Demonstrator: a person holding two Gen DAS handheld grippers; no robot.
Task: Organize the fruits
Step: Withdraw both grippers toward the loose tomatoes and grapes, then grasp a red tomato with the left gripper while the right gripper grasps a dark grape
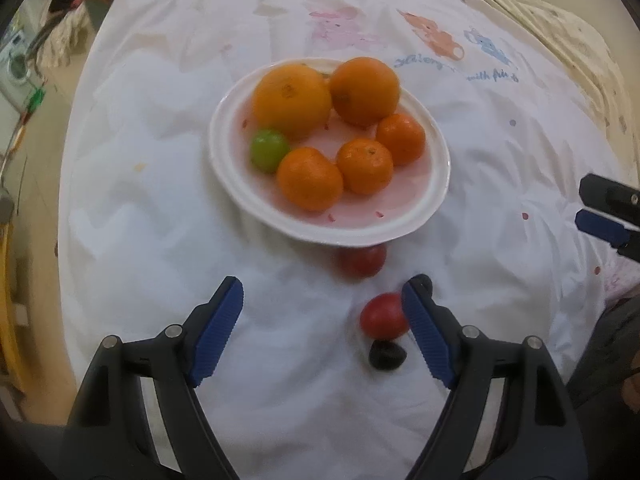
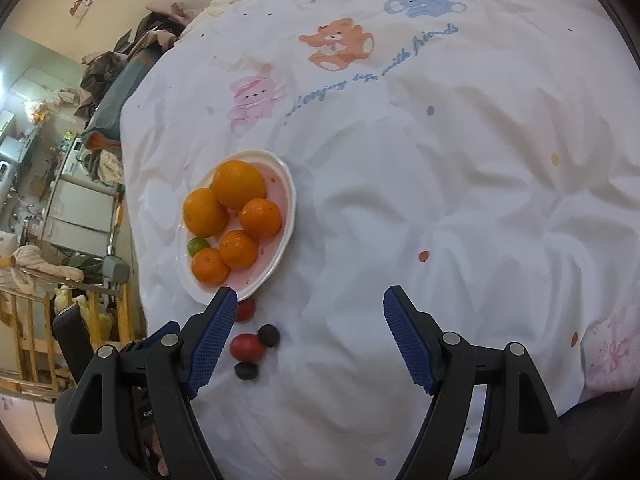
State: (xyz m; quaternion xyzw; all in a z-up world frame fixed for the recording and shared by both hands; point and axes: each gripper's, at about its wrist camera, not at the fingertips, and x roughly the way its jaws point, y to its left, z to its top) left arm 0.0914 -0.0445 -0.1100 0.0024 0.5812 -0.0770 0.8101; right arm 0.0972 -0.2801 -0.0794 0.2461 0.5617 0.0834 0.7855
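A white plate (image 1: 434,196) on the white bedsheet holds two big oranges (image 1: 291,98), three mandarins (image 1: 310,179) and a green lime (image 1: 269,149). The plate shows in the right wrist view too (image 2: 289,216). Loose on the sheet near the plate's front edge lie a red fruit (image 1: 362,261), a second red fruit (image 1: 383,317) and a dark plum (image 1: 386,354). My left gripper (image 1: 322,304) is open and empty; its right finger (image 1: 424,328) is beside the second red fruit. My right gripper (image 2: 306,312) is open and empty, right of the loose fruits (image 2: 247,347). Two dark plums (image 2: 269,335) show there.
The sheet (image 2: 440,160) has cartoon animal prints and is wrinkled. The bed's left edge drops to a cluttered room with furniture (image 2: 72,216) and a wooden rack (image 2: 32,328). My right gripper's tips show at the right edge of the left wrist view (image 1: 608,212).
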